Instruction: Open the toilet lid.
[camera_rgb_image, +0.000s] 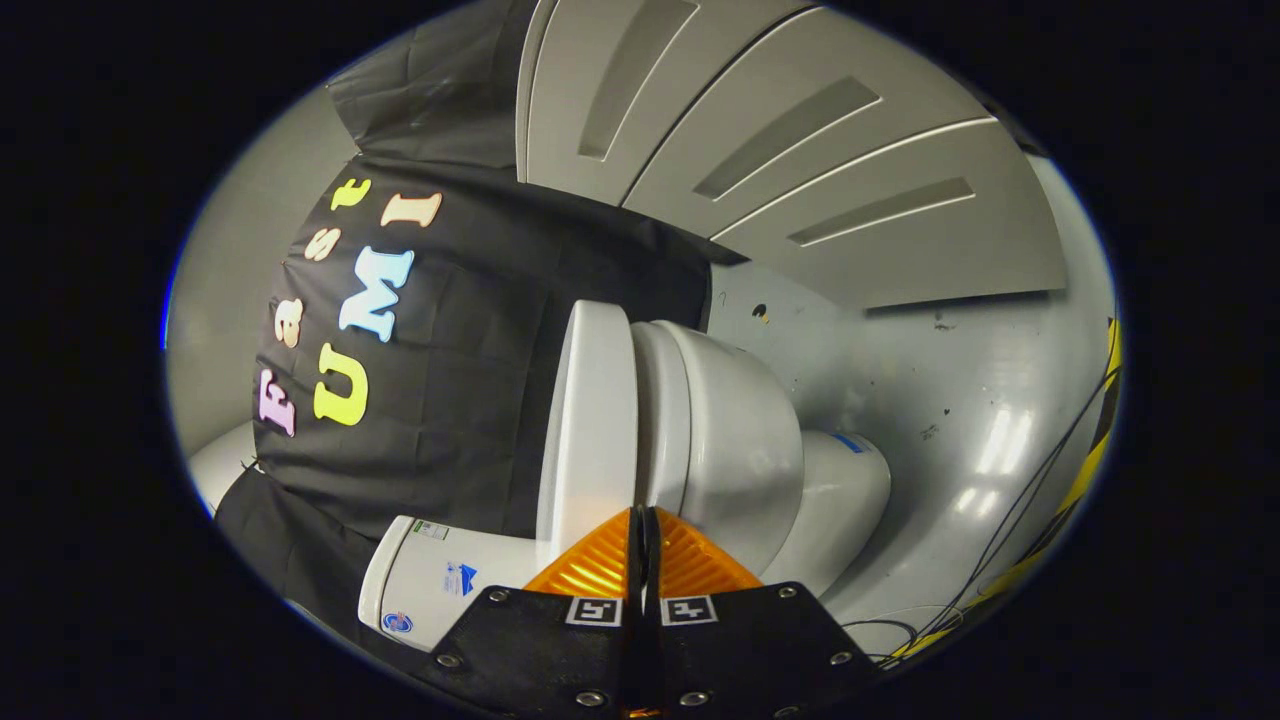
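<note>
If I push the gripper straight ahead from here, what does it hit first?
Likely the toilet lid's edge, right where it meets the seat; the shut fingers of the gripper point at that seam, though depth is unclear.

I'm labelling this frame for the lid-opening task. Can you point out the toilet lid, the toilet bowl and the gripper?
toilet lid (590, 420): gripper view, on its flat outer face.
toilet bowl (735, 440): gripper view, on its rounded side.
gripper (643, 512): gripper view, where the closed fingertips meet at the lid's edge.

The gripper-mounted camera, rolled sideways, looks along its closed jaws, close to the toilet (690, 420)
</note>
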